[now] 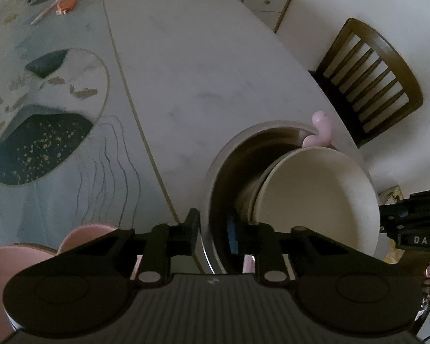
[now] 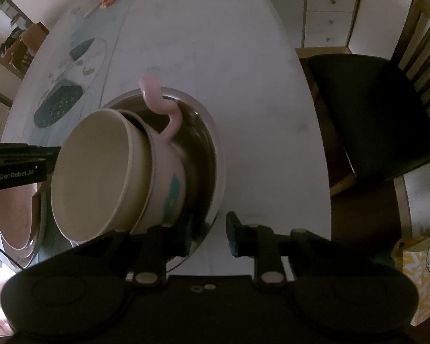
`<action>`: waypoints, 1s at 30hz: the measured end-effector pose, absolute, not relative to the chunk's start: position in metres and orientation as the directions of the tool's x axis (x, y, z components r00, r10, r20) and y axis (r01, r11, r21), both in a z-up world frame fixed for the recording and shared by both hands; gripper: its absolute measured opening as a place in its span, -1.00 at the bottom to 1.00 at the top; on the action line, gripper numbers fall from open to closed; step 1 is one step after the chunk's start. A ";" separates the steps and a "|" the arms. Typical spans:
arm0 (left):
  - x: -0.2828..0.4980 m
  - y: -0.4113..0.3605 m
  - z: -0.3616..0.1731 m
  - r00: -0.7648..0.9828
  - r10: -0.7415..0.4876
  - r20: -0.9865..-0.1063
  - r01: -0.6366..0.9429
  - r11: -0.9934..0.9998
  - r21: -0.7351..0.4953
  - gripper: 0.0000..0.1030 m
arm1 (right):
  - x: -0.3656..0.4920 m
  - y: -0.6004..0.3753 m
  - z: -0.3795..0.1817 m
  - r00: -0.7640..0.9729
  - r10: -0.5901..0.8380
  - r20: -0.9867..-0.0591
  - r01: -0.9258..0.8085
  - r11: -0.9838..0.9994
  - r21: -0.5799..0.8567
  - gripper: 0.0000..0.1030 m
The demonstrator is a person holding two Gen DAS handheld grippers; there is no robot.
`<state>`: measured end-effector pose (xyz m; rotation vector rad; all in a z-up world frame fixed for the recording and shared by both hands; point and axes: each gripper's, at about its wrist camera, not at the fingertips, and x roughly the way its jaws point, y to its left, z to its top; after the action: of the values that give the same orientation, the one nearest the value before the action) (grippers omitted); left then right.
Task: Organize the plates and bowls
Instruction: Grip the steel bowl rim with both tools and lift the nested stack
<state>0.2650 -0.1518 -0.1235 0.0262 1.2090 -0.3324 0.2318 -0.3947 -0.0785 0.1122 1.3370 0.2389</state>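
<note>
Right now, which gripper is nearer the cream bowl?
Too close to call. The left gripper straddles the steel bowl's rim, with the cream bowl just right of it. The right gripper straddles the opposite rim, cream bowl just left.

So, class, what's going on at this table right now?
A person holds tongs in each hand over a steel bowl on the table. Inside it a cream bowl is nested in a pink cup, tilted. Each pair of tongs, left and right, straddles the steel rim, open. Pink plates wait nearby.

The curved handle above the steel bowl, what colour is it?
Pale pink; the handle shows best in the right wrist view.
</note>
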 end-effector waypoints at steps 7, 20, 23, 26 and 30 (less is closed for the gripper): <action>0.265 -0.151 -0.122 0.311 -0.219 -0.925 0.234 0.961 -0.149 -0.76 | 0.235 -0.391 -0.082 0.189 0.240 -0.952 -0.108 0.969 0.222 -0.68; 0.259 -0.149 -0.109 0.342 -0.205 -0.917 0.181 0.972 -0.150 -0.93 | 0.241 -0.386 -0.084 0.155 0.235 -0.959 -0.099 0.970 0.222 -0.71; 0.256 -0.156 -0.097 0.356 -0.243 -0.902 0.205 0.962 -0.178 -1.00 | 0.242 -0.385 -0.078 0.149 0.258 -0.955 -0.113 0.963 0.243 -0.73; 0.256 -0.163 -0.094 0.353 -0.224 -0.908 0.211 0.965 -0.156 -1.00 | 0.245 -0.378 -0.069 0.152 0.249 -0.956 -0.121 0.965 0.232 -0.76; 0.258 -0.149 -0.090 0.356 -0.246 -0.901 0.187 0.964 -0.189 -1.00 | 0.252 -0.376 -0.073 0.149 0.226 -0.963 -0.111 0.971 0.211 -0.80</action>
<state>0.2579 -0.1486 -0.0900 -0.0568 1.1739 -0.2794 0.2521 -0.3765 -0.0726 0.0973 1.4009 0.2432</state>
